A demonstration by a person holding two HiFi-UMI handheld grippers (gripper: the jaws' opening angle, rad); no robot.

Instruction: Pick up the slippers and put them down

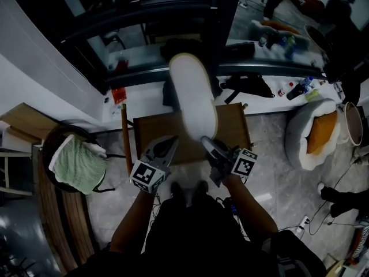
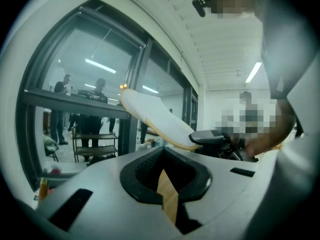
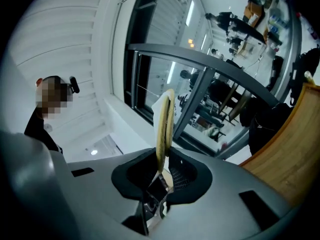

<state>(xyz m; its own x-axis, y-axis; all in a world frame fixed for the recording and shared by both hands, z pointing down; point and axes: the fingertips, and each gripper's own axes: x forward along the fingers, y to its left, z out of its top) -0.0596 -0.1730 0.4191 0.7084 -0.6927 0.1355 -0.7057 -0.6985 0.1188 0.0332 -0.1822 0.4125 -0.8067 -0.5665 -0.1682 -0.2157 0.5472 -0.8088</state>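
Slipper [image 1: 193, 94] clamped by its near end in the right gripper [image 1: 206, 141], its long axis running far over the table [image 1: 233, 128]. The left gripper [image 1: 172, 139] sits just left, jaws slightly apart and empty.

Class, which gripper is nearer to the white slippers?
Right. The right gripper is clamped on the near end of the slippers; the left gripper sits beside it, empty, not touching them.
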